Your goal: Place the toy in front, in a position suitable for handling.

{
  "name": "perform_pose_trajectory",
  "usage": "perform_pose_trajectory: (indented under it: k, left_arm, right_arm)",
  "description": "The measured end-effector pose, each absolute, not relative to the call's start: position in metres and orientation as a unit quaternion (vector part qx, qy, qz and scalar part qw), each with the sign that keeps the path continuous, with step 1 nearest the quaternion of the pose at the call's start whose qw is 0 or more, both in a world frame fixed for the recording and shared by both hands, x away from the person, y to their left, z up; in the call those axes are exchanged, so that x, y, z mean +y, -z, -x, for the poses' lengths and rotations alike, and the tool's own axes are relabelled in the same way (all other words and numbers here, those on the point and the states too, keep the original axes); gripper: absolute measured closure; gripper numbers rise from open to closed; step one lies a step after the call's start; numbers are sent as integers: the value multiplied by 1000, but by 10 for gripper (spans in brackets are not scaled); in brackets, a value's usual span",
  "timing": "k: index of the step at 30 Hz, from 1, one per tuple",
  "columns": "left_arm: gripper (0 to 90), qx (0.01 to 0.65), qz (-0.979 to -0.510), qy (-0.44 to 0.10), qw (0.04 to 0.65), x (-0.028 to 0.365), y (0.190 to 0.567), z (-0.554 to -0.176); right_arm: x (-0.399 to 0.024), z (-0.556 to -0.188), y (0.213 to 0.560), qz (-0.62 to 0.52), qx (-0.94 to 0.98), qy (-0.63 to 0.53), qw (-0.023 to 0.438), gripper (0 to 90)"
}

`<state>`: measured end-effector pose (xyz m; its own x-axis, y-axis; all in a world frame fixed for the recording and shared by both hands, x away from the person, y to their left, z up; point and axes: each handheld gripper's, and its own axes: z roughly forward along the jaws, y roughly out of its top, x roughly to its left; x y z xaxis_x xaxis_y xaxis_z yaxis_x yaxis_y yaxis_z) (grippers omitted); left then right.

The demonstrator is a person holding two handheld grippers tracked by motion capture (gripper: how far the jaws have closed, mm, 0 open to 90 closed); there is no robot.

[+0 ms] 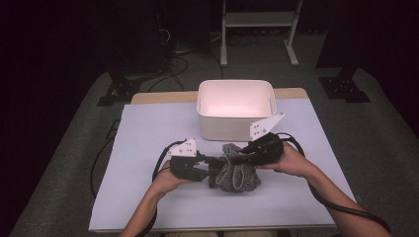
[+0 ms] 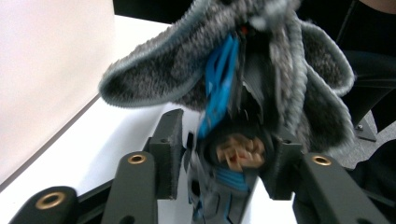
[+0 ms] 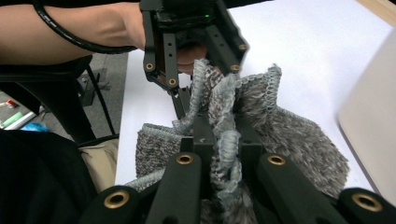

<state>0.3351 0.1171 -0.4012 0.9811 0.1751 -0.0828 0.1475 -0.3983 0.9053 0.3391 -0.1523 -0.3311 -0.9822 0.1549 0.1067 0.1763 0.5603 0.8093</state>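
Grey fleecy cloth [image 1: 237, 174] bunches on the white sheet [image 1: 148, 148] between my grippers: right gripper [image 3: 226, 140] pinches its hem, left gripper [image 2: 224, 158] stands loosely about blue-backed folds; bin [image 1: 236, 126] lies just beyond.

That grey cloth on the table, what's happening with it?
A person is working a grey fuzzy cloth with two hand-held grippers over a white-covered table. The right gripper is clamped on a bunched fold of it. The left gripper sits at the cloth's other side, with fabric between its jaws. A white bin stands just behind, with nothing visible inside.
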Motion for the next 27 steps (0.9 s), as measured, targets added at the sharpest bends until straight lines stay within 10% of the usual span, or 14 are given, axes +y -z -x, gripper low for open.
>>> perform_pose_trajectory:
  k: [27]
  left_arm:
    - [619,57,-849,-25,524,108,396,-334]
  right_arm:
    - [-168,-339,331,104,-892,439,17,822]
